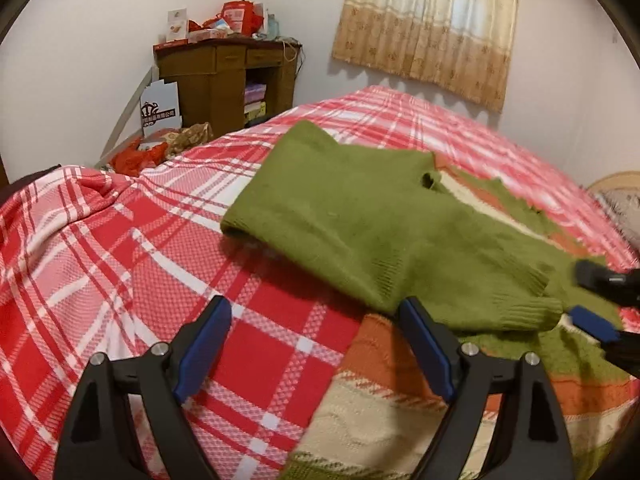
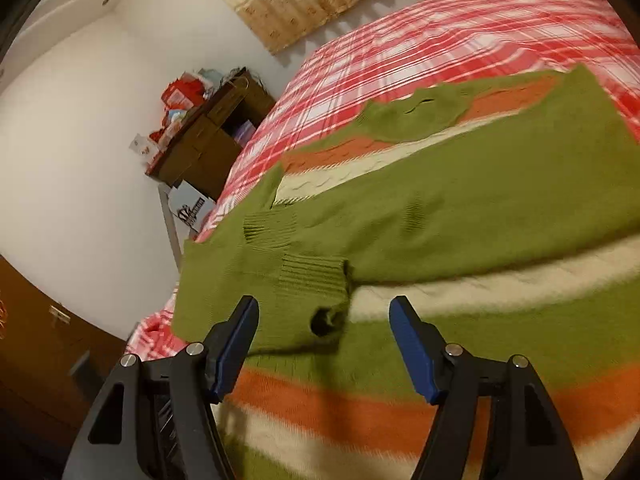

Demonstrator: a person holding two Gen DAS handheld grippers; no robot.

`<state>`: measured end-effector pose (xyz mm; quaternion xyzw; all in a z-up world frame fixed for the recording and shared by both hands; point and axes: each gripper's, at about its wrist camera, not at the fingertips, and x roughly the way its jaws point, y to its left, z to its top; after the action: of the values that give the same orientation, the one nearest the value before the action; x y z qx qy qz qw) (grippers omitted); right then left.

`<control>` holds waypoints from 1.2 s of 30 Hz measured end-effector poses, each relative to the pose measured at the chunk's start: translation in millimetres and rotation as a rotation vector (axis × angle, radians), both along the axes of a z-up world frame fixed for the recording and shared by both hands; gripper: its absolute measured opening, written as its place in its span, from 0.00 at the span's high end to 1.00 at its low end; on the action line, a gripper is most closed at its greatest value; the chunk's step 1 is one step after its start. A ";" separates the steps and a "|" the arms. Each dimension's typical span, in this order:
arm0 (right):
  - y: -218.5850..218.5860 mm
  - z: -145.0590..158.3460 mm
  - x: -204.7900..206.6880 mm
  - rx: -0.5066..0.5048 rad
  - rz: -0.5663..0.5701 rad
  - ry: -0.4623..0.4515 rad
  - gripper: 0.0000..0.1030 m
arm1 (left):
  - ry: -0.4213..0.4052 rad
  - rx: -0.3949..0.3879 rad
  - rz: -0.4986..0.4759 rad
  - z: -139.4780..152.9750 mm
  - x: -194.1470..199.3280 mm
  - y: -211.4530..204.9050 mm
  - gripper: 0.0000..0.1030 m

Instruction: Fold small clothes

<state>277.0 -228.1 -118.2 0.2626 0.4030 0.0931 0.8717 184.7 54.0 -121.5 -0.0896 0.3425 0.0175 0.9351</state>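
Green knit wool makes up most of the small striped sweater (image 1: pixel 360 220), banded in orange and cream, which lies spread across the middle of the bed's red-and-white plaid blanket (image 1: pixel 120 260), both sleeves folded in over its body. The left gripper (image 1: pixel 316 344) hangs over the sweater's near hem corner, blue-padded jaws spread wide, nothing between them. The right gripper (image 2: pixel 324 344) hovers over the ribbed sleeve cuff (image 2: pixel 312 276), jaws apart, gripping nothing. A brown wooden desk (image 1: pixel 224 76) stands beyond the bed's far corner.
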 end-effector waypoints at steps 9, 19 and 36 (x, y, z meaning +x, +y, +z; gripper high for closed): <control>67.4 -11.2 22.9 -0.310 0.096 -0.004 0.72 | -0.004 -0.003 -0.030 -2.5 -0.6 -8.8 0.00; 79.0 57.5 21.5 -0.452 0.170 -0.175 0.90 | -0.003 -0.003 -0.029 -2.0 0.8 -3.7 0.00; -68.6 147.3 18.1 -0.621 -0.144 -0.295 0.90 | 0.009 0.029 -0.016 -1.7 4.4 -7.9 0.00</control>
<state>295.1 -296.7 29.0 -0.0035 0.2622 -0.0586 0.9632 189.1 46.1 -123.2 -0.0733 0.3471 0.0152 0.9348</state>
